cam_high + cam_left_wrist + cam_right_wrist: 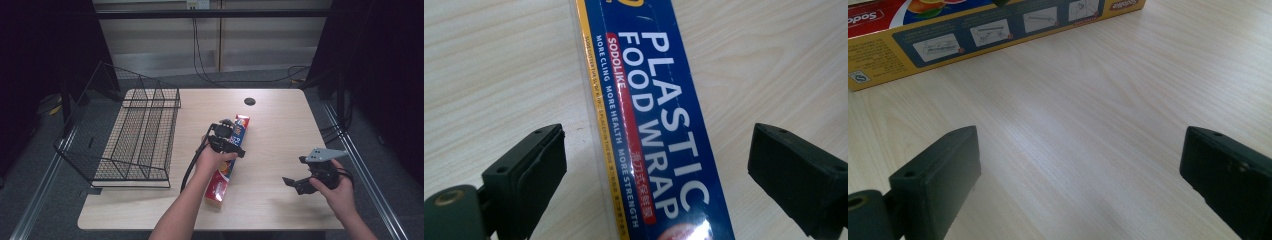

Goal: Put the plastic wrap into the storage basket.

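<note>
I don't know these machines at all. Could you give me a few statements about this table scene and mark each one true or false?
1. The plastic wrap box lies flat on the table. True.
2. The left tongs already squeeze the box. False: the jaws stand apart on either side of it, not touching.
3. The wire basket stands left of the box. True.
4. The right tongs hold the box. False: they are open over bare table, with the box farther off.
5. The box sits inside the basket. False: it lies on the table beside it.
</note>
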